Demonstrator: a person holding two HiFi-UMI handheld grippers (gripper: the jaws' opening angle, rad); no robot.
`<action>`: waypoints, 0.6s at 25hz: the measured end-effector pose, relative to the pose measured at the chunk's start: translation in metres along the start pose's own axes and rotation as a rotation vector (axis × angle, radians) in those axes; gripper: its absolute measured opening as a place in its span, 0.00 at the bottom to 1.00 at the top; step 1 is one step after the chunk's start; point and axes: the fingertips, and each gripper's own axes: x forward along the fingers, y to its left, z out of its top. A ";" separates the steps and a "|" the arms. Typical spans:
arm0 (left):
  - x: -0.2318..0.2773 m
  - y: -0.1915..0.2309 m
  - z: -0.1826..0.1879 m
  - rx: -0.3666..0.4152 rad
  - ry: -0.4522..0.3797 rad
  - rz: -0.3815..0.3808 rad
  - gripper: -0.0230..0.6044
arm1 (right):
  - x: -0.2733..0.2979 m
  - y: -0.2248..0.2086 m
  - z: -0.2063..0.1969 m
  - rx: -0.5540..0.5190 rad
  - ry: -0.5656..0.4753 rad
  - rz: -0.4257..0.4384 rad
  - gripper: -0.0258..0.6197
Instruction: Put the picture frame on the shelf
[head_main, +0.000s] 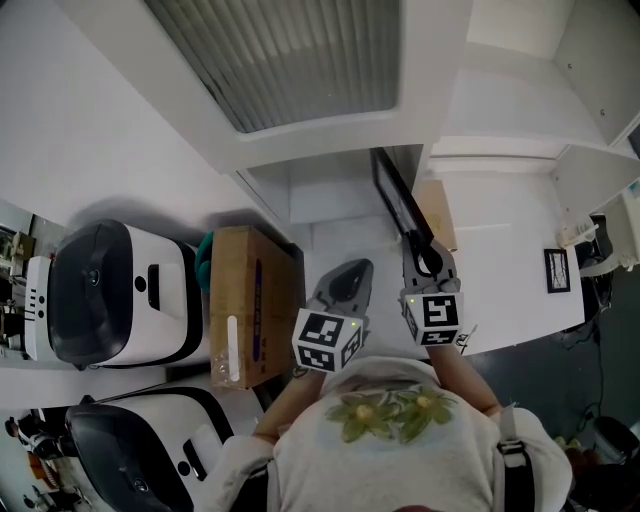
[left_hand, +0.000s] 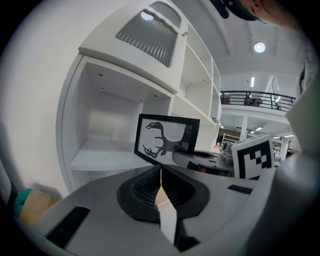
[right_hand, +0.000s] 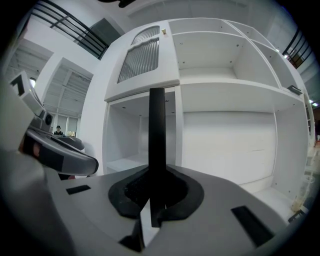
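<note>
The black picture frame (head_main: 396, 200) stands upright with its edge clamped in my right gripper (head_main: 426, 256), which holds it out toward the white shelf unit (head_main: 330, 190). In the right gripper view the frame (right_hand: 157, 130) shows edge-on as a dark bar rising from the jaws of the right gripper (right_hand: 156, 175), in front of the shelf's upright panel (right_hand: 177, 135). The left gripper view shows the frame's face (left_hand: 167, 140), an antlered animal on white. My left gripper (head_main: 350, 268) hovers just left of the right one, its jaws shut with nothing in them (left_hand: 160, 172).
A cardboard box (head_main: 250, 300) stands on the floor to the left, beside two white machines with dark covers (head_main: 110, 290). A louvered door (head_main: 290, 60) tops the shelf unit. A small dark-framed item (head_main: 557, 270) rests on the lower right shelf surface (head_main: 500, 250).
</note>
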 end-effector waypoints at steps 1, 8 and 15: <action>0.000 0.002 0.000 0.000 0.001 0.000 0.09 | 0.001 -0.001 -0.002 0.005 0.004 -0.006 0.11; -0.003 0.011 -0.001 -0.002 0.002 -0.001 0.09 | 0.007 0.001 -0.003 0.031 0.009 -0.024 0.11; -0.003 0.016 -0.002 -0.006 0.008 -0.010 0.09 | 0.012 -0.002 -0.005 0.045 0.009 -0.052 0.11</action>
